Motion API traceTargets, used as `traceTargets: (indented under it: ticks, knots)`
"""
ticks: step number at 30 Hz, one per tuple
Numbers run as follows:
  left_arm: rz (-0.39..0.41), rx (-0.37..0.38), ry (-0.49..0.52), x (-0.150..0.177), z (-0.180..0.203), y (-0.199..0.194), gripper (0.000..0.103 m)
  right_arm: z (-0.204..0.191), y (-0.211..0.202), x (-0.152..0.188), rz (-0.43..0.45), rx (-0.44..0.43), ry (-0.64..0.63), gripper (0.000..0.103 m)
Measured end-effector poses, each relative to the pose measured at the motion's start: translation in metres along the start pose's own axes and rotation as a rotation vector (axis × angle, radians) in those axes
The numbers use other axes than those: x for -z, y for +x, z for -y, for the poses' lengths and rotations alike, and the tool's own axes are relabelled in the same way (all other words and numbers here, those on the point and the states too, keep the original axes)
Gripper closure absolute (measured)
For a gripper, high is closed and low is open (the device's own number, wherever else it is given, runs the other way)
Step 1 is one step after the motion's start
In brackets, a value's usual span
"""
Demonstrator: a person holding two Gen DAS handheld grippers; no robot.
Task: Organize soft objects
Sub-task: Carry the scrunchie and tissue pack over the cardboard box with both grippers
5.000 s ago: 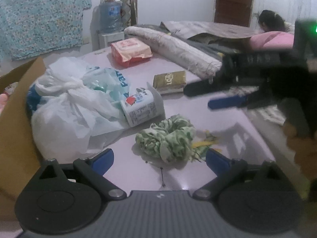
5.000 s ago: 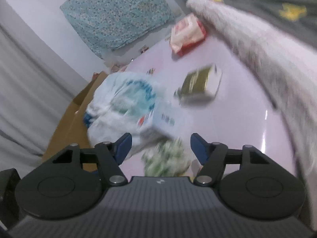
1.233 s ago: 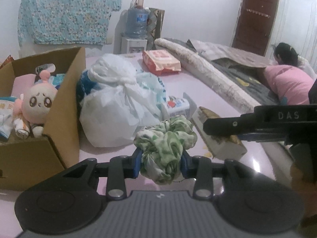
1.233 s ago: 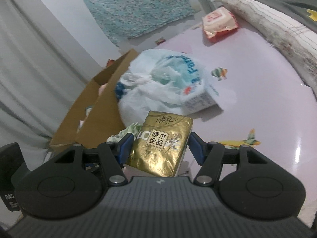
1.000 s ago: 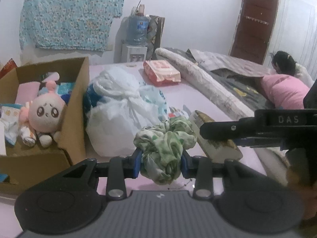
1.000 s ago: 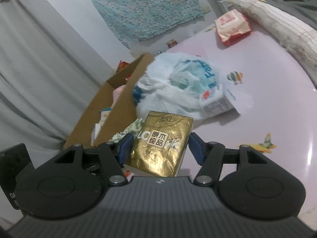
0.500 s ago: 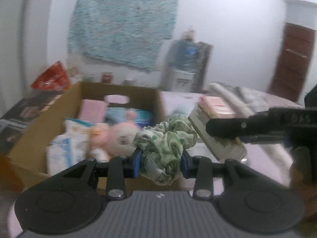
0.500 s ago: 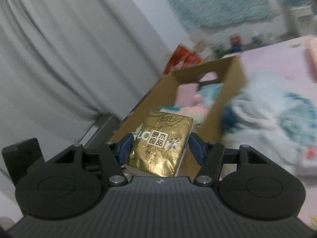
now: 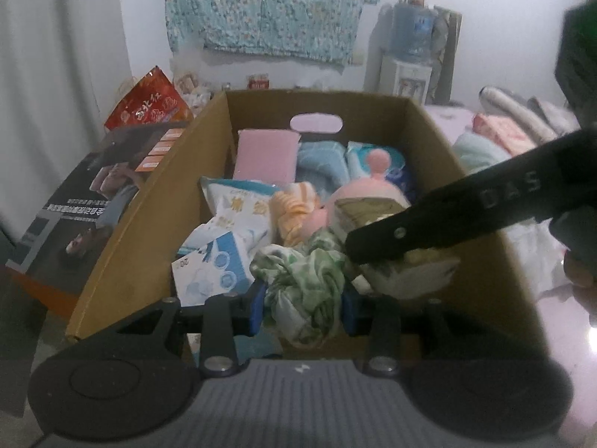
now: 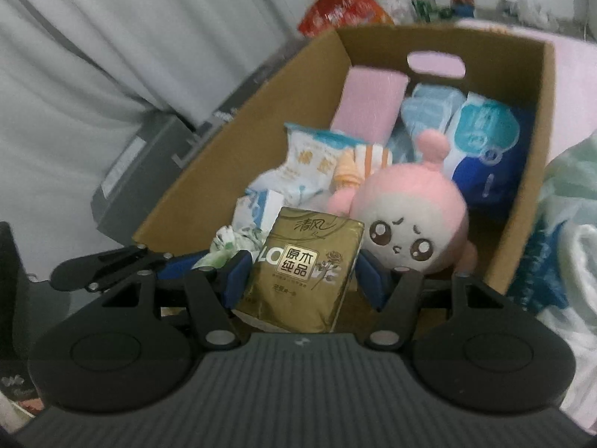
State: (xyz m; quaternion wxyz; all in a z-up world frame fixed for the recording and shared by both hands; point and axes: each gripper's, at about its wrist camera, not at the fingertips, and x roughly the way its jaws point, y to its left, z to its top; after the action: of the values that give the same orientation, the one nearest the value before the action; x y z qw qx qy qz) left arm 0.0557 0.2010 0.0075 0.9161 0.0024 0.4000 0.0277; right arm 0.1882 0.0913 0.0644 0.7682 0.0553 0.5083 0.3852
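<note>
My left gripper (image 9: 303, 306) hangs over the near end of an open cardboard box (image 9: 149, 209). A green-and-white patterned cloth (image 9: 302, 283) sits between its blue pads, and the jaws are opening. My right gripper (image 10: 303, 283) is shut on a gold tissue pack (image 10: 298, 261) above the same box, just right of the left one. Its black finger (image 9: 410, 231) crosses the left wrist view. The cloth (image 10: 224, 246) also shows in the right wrist view. Inside the box lie a pink plush toy (image 10: 406, 216), tissue packs and folded fabrics.
A red snack bag (image 9: 149, 104) and a dark printed carton (image 9: 86, 201) lie left of the box. A grey curtain (image 10: 74, 56) hangs behind. A white plastic bag (image 10: 571, 261) lies on the pink table right of the box. A water dispenser (image 9: 410, 48) stands at the far wall.
Both grippers have swung left from over the pink table to above the cardboard box, carrying the cloth and the tissue pack. The box's contents now fill both views.
</note>
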Motion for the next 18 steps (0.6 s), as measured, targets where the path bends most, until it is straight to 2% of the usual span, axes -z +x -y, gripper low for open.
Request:
traceTargets:
  ticks: [7, 10, 12, 18]
  knots:
    - [-0.071, 0.005, 0.008, 0.0, -0.004, 0.023, 0.055, 0.005, 0.031, -0.006, -0.049, 0.03, 0.03, 0.041]
    - [-0.083, 0.002, 0.004, 0.002, -0.004, 0.027, 0.048, 0.006, 0.039, -0.007, -0.064, 0.033, 0.037, 0.04]
    - [-0.084, 0.012, -0.007, 0.003, -0.005, 0.027, 0.043, 0.006, 0.04, -0.006, -0.067, 0.028, 0.041, 0.036]
    - [-0.043, 0.014, -0.012, 0.002, -0.003, 0.018, 0.032, 0.008, 0.04, -0.007, -0.062, 0.013, 0.056, 0.036]
